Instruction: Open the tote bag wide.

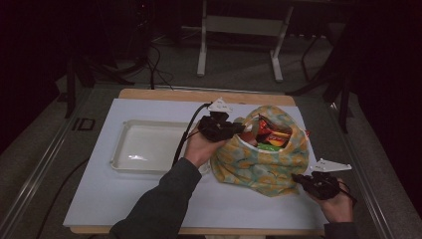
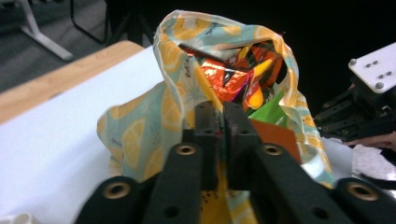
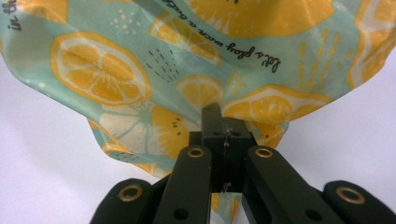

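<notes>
Your right gripper (image 3: 223, 122) sits nearest, clenched on the lemon-print bag (image 1: 259, 167) at its lower corner, its jaw tips buried in cloth. Your left gripper (image 2: 223, 116) is clamped on the bag's rim. Snack packets (image 1: 271, 135), partly hidden, fill the bag on the table (image 1: 99, 199), beside the white tray (image 1: 149, 145).

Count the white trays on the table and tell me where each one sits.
1. The white tray sits on the left half of the white table cover, empty, left of the lemon-print bag and behind the person's left forearm. Nothing suggests another, though the bag could hide something behind it.
</notes>
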Tool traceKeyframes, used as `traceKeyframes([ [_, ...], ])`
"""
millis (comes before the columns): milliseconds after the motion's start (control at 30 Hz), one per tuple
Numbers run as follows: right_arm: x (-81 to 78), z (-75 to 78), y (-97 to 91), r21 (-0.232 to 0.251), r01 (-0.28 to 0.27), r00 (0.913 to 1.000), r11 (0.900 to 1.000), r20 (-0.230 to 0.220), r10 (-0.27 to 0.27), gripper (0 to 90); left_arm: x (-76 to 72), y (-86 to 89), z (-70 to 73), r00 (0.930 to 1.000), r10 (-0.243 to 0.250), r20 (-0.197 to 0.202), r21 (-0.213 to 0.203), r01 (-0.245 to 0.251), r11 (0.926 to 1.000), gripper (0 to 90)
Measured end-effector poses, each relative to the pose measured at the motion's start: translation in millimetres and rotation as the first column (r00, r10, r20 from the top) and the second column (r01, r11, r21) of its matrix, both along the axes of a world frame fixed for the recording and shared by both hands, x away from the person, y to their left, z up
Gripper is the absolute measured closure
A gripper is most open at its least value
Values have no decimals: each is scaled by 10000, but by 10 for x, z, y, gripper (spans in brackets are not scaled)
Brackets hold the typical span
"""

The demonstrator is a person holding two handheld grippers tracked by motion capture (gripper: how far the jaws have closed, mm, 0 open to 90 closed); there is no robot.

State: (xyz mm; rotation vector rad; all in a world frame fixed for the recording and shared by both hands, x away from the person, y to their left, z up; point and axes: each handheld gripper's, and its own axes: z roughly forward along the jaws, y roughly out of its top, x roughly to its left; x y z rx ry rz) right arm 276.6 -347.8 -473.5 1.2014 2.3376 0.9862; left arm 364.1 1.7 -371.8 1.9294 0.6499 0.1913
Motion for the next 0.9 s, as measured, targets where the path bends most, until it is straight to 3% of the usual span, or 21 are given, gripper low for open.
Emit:
traceKeyframes([
  [67, 1, 0, 2, -3, 3, 10000, 10000, 9, -3, 900, -77, -1, 48, 9985, -326, 440, -327, 341, 9989, 879],
  [133, 3, -2, 2, -17, -6, 10000, 10000, 22, 6, 900, -167, -13, 88, 9929, -767, 908, -399, 806, 9959, 878],
  [233, 6, -4, -1, -13, 1, 10000, 10000, 24, -1, 900, -286, -35, 109, 9840, -1297, 1220, -21, 1309, 9914, 879],
  [400, 6, -4, -14, 44, 93, 10000, 9999, -1, -93, 900, -395, -20, 53, 9793, -1660, 1158, 78, 1662, 9861, 879],
  [600, 14, -32, -51, -2, 223, 9997, 9998, -104, -223, 900, -526, 100, -172, 9771, -1952, 845, 45, 1955, 9807, 879],
  [700, 24, -55, -63, -19, 291, 9994, 9996, -180, -292, 900, -601, 153, -256, 9717, -2194, 874, -45, 2206, 9754, 880],
  [800, 31, -76, -67, -41, 326, 9992, 9995, -233, -327, 900, -670, 190, -354, 9665, -2451, 765, 178, 2444, 9695, 880],
  [900, 38, -91, -75, -38, 381, 9989, 9993, -275, -382, 900, -706, 225, -497, 9660, -2544, 453, 427, 2526, 9666, 880],
])
